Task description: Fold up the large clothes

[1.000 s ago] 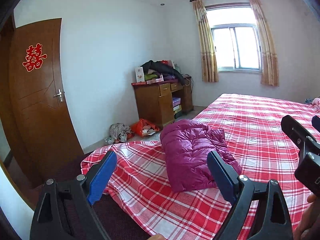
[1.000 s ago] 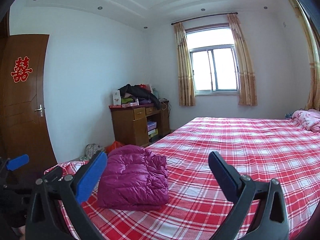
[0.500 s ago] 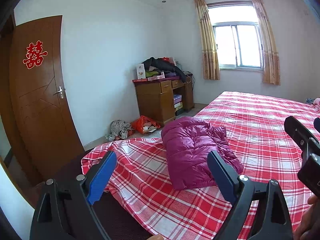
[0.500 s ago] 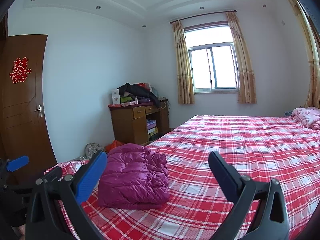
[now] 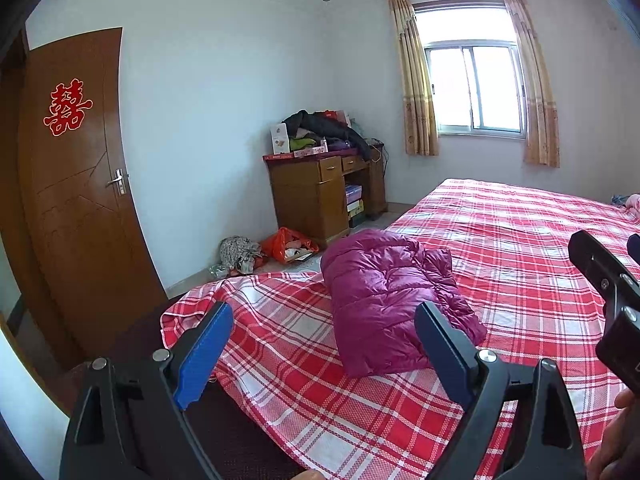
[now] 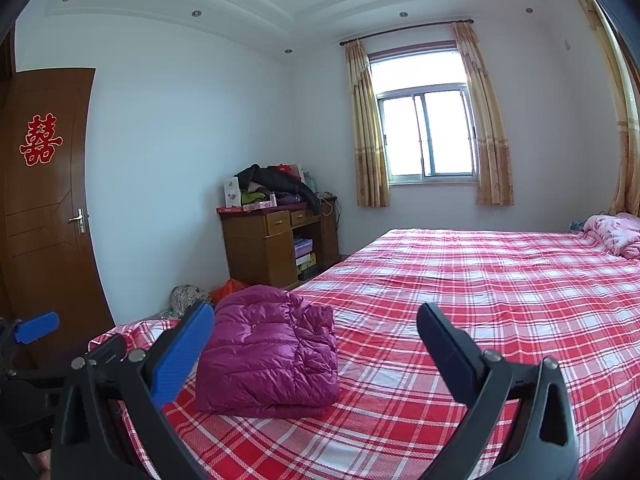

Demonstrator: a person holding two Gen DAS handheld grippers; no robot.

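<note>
A magenta puffer jacket [image 5: 388, 296] lies folded into a thick bundle near the foot corner of the bed [image 5: 520, 248], on the red plaid sheet. It also shows in the right wrist view [image 6: 268, 348]. My left gripper [image 5: 320, 344] is open and empty, held back from the bed and apart from the jacket. My right gripper [image 6: 316, 344] is open and empty too, above the foot of the bed, with the jacket between and beyond its fingers. The right gripper's body [image 5: 608, 292] shows at the right edge of the left wrist view.
A brown door [image 5: 76, 200] stands at left. A wooden desk [image 5: 320, 196] piled with clothes stands by the wall. Bags and clutter [image 5: 276, 248] lie on the floor beside it. A pink quilt [image 6: 616, 234] lies at the far right of the bed. A curtained window [image 6: 428, 136] is behind.
Both grippers have drifted slightly upward and back; the jacket sits a little lower in the views. The jacket has not moved and both grippers stay open.
</note>
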